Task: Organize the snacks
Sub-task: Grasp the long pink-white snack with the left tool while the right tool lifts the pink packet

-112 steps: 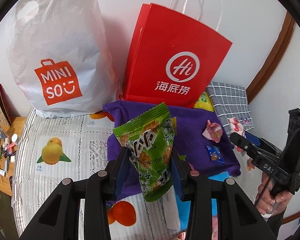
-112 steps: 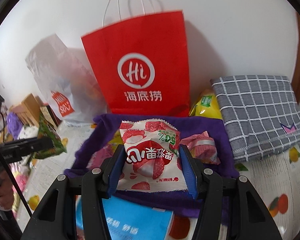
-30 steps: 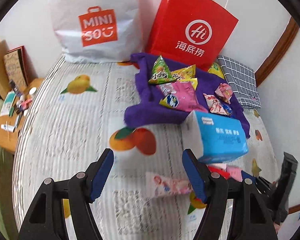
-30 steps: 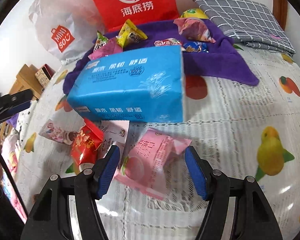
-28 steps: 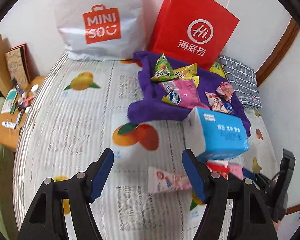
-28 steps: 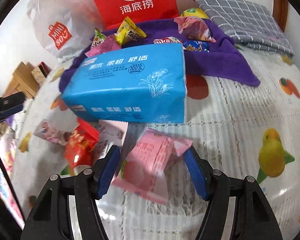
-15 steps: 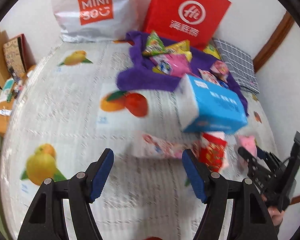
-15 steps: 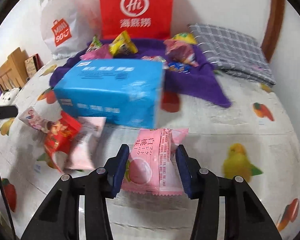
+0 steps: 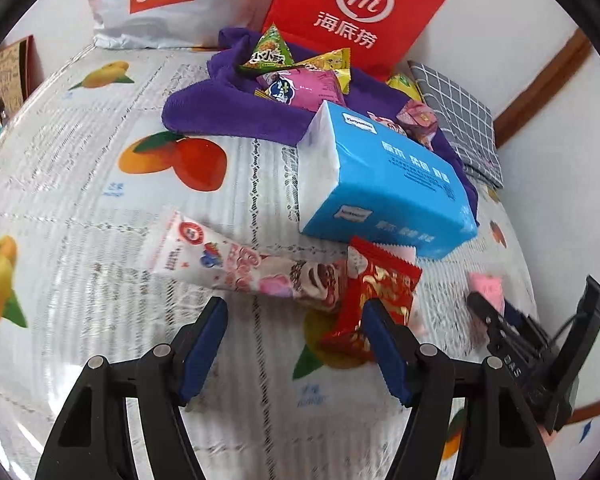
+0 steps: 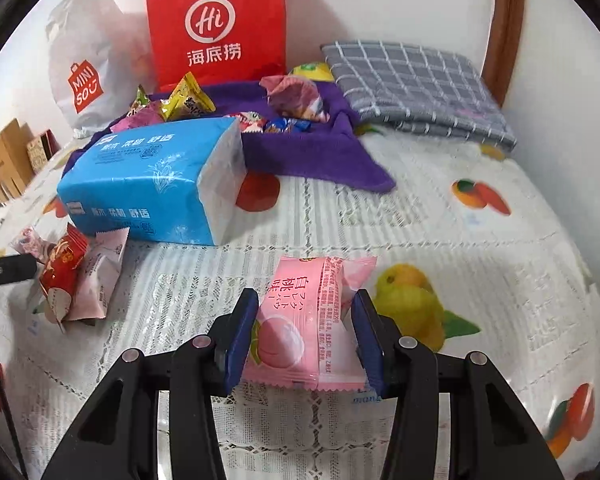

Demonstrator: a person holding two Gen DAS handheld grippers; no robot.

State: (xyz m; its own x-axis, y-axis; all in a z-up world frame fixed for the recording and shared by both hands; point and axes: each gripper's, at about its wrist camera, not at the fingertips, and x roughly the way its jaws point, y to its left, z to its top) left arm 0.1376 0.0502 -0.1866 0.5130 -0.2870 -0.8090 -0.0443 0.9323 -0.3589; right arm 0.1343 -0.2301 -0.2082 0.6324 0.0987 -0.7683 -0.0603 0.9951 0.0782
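Both views bright, even indoor light, no hard glare. Soft shadow behind the red paper bag (image 10: 216, 24) on the white wall. Heavy fisheye bending, black vignette at corners. Motion blur smears the bedspread (image 9: 80, 184) weave near and the right gripper (image 9: 496, 312); blue tissue pack (image 10: 148, 184) print stays sharp.

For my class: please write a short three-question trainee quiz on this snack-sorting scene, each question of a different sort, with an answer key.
1. True or false: the right gripper is shut on the pink peach packet.
2. Which lies nearest the left gripper? A red packet B grey checked cloth C white Miniso bag
3. Fill in: the sorted snacks lie on a ____ towel.

Key: 1 true; 2 A; 3 purple.
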